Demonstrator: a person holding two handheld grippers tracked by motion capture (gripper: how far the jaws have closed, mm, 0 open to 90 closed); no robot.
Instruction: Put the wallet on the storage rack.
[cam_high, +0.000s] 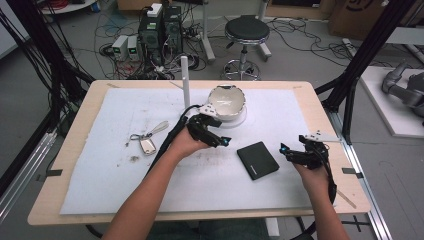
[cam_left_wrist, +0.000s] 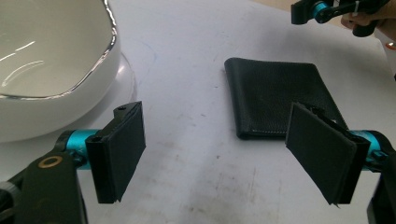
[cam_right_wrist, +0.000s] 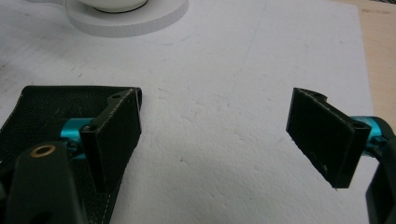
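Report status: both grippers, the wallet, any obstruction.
Left gripper open, empty, by white bowl. Right gripper open, empty, beside black wallet. Wallet flat on mat, untouched. Nothing between grippers and wallet.

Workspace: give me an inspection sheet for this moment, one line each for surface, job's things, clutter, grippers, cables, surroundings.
Surface: white mat on a wooden table, smudged with dark specks.
Job's things: black wallet flat on the mat between the two grippers; white bowl on a round white base behind the left gripper.
Clutter: keys at the left; white post upright near the bowl.
Grippers: left gripper open, empty, wallet ahead of it; right gripper open, empty, one finger over the wallet's edge.
Cables: one black cable trails along each forearm.
Surroundings: stool, computer towers and loose wiring on the floor.
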